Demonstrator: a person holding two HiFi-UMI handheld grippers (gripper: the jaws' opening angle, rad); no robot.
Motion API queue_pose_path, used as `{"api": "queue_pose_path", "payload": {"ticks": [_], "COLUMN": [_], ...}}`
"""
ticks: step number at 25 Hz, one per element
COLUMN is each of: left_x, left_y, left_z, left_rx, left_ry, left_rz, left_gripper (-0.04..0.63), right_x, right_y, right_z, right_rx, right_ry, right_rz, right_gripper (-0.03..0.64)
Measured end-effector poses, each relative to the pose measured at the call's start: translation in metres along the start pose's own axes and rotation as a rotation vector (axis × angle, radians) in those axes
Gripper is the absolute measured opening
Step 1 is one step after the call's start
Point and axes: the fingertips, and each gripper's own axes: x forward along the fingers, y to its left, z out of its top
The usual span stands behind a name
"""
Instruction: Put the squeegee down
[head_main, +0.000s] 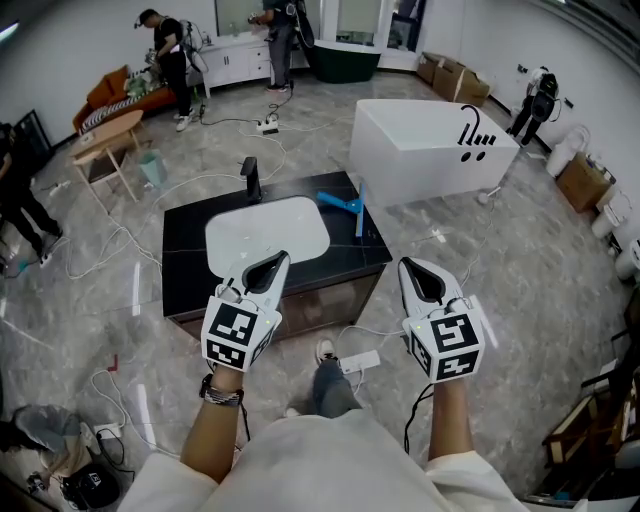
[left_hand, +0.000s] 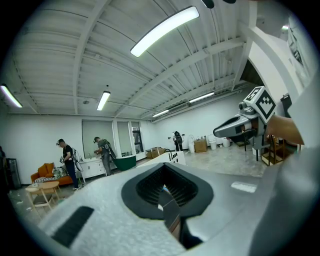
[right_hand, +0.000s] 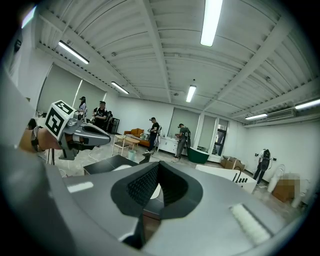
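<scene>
A blue squeegee (head_main: 345, 206) lies on the black counter (head_main: 190, 270), just right of the white sink basin (head_main: 266, 236), with nothing holding it. My left gripper (head_main: 272, 268) hangs over the counter's front edge near the basin, shut and empty. My right gripper (head_main: 418, 275) hovers over the floor beyond the counter's right front corner, also shut and empty. In the left gripper view the jaws (left_hand: 167, 192) meet with nothing between them, and the right gripper (left_hand: 235, 127) shows at the right. The right gripper view shows its own closed jaws (right_hand: 155, 187) and the left gripper (right_hand: 85, 134).
A black faucet (head_main: 250, 180) stands behind the basin. A white bathtub (head_main: 430, 150) sits beyond the counter at the right. A power strip (head_main: 360, 362) and cables lie on the floor by my feet. People, a wooden table (head_main: 105, 135) and boxes are farther back.
</scene>
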Motion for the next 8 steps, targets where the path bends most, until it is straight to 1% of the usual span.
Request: {"api": "queue_pose_path", "payload": {"ticks": [8], "left_x": [0.0042], "left_y": [0.0029], "left_z": [-0.0001], "left_rx": [-0.011], "left_ry": [-0.005], "left_rz": [0.002], "left_gripper": [0.0], "right_x": [0.0049], "right_y": [-0.0044], "right_z": [0.0001], "right_rx": [0.012], "right_ry": [0.001], "right_rz": [0.005], "right_gripper": [0.005]}}
